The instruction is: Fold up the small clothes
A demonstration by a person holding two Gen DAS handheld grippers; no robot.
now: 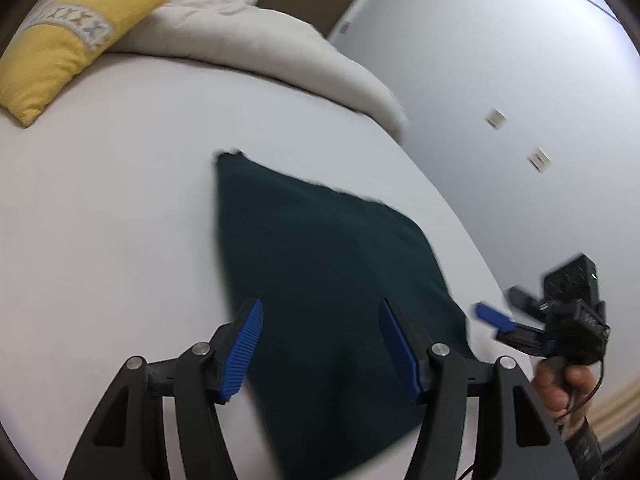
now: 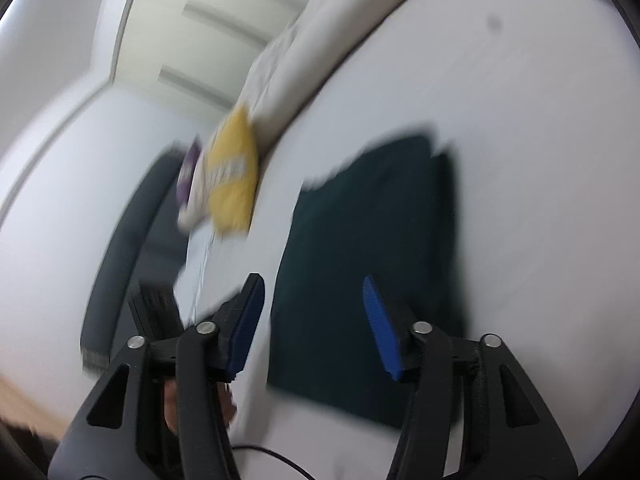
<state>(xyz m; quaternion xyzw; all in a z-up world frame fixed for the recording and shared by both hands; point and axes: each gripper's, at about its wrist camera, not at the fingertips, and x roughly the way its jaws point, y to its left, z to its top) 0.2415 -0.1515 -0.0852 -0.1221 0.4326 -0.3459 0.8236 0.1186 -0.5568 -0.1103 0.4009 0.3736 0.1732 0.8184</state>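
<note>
Cloth [image 1: 328, 280]: dark green, lying flat on white bed [image 1: 100, 220], looking soft, light, floppy. Left tool [image 1: 322, 344] and right tool [image 2: 314, 324] both hanging wide open, gripping nothing. Probably best pinching corners.

The dark green garment [image 1: 320, 280] is matt cloth, smooth in look. The bed sheet [image 1: 100, 200] under it is plain white fabric, smooth. The yellow pillow [image 1: 60, 48] looks like coarser woven cloth. The left gripper [image 1: 320, 344] has matt black plastic arms, ribbed blue pads [image 1: 244, 350] and shiny metal pins.
</note>
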